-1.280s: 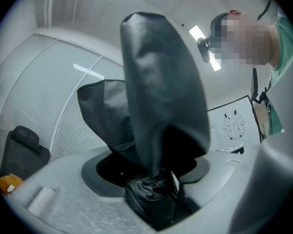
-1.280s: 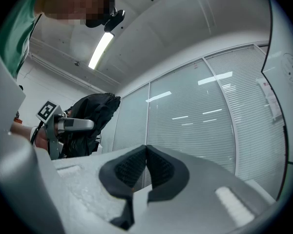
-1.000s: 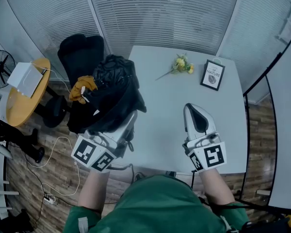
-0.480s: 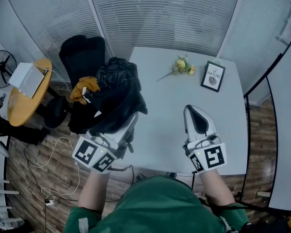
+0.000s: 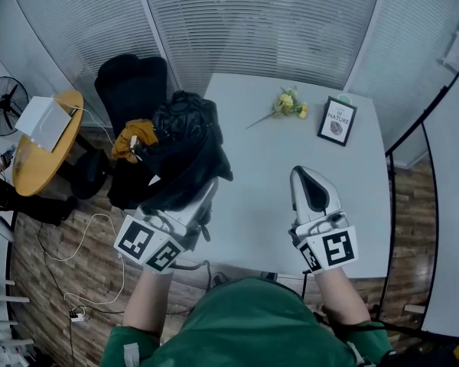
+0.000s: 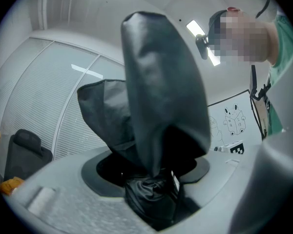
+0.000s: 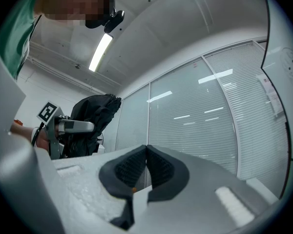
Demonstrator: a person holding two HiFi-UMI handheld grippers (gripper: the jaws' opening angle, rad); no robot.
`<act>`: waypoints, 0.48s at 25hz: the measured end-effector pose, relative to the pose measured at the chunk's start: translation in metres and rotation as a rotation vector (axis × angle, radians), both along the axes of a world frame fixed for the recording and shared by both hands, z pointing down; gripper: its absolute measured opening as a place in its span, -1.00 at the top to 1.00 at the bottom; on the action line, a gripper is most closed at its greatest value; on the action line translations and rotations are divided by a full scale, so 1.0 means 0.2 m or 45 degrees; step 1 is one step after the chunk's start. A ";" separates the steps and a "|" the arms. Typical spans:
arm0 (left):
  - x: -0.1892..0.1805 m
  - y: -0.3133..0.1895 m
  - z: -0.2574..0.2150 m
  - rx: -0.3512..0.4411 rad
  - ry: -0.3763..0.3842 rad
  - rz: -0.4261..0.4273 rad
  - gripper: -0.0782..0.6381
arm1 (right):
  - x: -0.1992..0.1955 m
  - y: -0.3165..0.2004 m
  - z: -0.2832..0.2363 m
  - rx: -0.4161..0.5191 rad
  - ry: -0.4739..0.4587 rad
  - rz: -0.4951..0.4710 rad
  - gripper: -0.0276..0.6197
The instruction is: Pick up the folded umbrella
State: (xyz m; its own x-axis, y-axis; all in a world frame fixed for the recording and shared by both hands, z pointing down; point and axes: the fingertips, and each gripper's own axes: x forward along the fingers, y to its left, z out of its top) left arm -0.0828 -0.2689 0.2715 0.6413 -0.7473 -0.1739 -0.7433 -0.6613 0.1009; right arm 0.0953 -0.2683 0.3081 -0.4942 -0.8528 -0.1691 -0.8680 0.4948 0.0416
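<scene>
1. The left gripper (image 5: 203, 191) is held near level at the left edge of the table (image 5: 256, 205), its fingers clamping the folded umbrella (image 5: 185, 140), which bulges ahead of it.
2. The right gripper (image 5: 310, 176) hovers over the table with its fingers pressed together and empty.
3. Flowers (image 5: 288, 102) and a picture frame (image 5: 336, 119) lie farther back.

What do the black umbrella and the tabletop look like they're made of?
The umbrella looks like thin synthetic cloth, probably nylon or polyester: black, slight sheen, bunched in soft creases. The table has a smooth, matt, pale top with no grain, likely laminate or painted board; the core can't be told.
</scene>
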 end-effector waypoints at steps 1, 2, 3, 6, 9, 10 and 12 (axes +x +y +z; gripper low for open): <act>0.00 0.00 0.00 0.000 -0.001 -0.001 -0.01 | 0.00 0.00 0.00 0.000 0.000 -0.002 0.91; 0.00 0.00 0.00 0.000 -0.001 -0.003 -0.01 | 0.00 0.00 0.00 0.000 0.000 -0.004 0.91; 0.00 0.00 0.00 0.000 -0.001 -0.005 -0.01 | 0.00 0.00 -0.01 0.001 0.000 -0.006 0.91; 0.00 0.00 0.00 0.000 0.000 -0.010 -0.01 | 0.00 -0.01 -0.01 0.002 0.002 -0.014 0.91; 0.00 0.00 0.00 -0.001 0.001 -0.013 -0.01 | 0.00 -0.01 -0.01 0.003 0.004 -0.021 0.91; 0.00 0.00 0.00 -0.002 0.001 -0.014 -0.01 | -0.01 -0.01 -0.02 0.003 0.005 -0.022 0.91; 0.00 0.01 -0.01 -0.005 0.001 -0.015 -0.01 | -0.01 0.00 -0.03 -0.001 0.009 -0.027 0.91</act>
